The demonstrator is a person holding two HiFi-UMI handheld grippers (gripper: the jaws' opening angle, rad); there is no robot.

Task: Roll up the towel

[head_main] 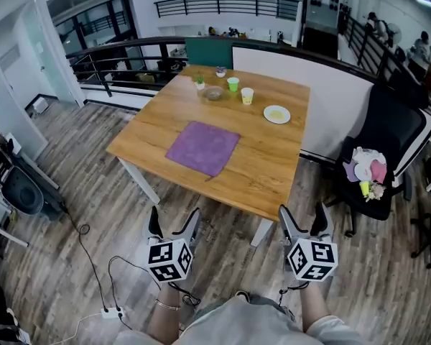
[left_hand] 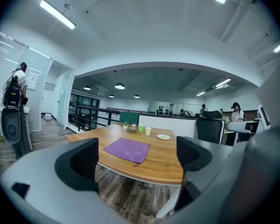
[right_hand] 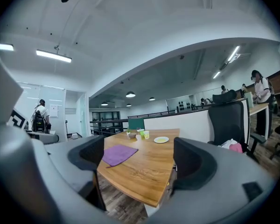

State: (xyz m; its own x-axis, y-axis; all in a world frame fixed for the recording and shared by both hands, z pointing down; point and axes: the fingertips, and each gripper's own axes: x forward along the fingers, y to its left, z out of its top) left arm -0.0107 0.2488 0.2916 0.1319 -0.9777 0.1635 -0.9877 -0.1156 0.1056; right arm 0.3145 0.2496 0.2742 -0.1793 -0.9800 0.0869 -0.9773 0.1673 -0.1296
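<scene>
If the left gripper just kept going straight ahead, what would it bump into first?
Probably the wooden table, around the purple towel; nothing stands in between, though depth is hard to judge.

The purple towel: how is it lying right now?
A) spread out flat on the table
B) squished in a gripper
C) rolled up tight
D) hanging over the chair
A: the purple towel lies open and flat on the wooden table, with no part of it rolled yet.
</scene>
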